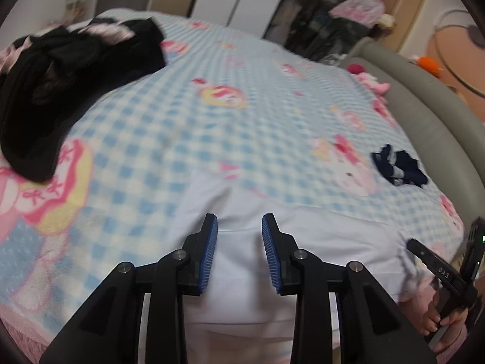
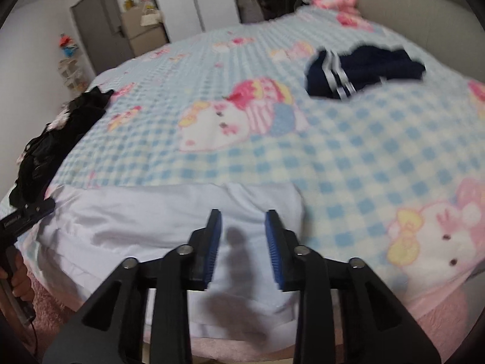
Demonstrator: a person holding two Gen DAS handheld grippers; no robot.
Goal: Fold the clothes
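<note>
White garment spread flat at the near edge of the bed, on a blue-and-white checked blanket printed with pink cartoon figures. Left gripper poised over the garment's middle, blue-padded fingers set wide apart, nothing between them — only white cloth showing through the gap. Right gripper likewise above the garment, nearer its right end, fingers spread wide and empty, casting a dark shadow on the fabric below. Whether either set of tips touches the cloth: cannot tell.

Black clothing heap well off to the far left of the bed, with pale pink trim showing at its top. Navy garment with white stripes lying apart on the far right side of the blanket, well clear of the white one. Pink plush toy at the far edge of the bed, near a grey padded headboard.

At the right margin of the left view, a hand gripping the other tool's black handle; at the left margin of the right view, the opposite hand on its handle too — both blurred.
</note>
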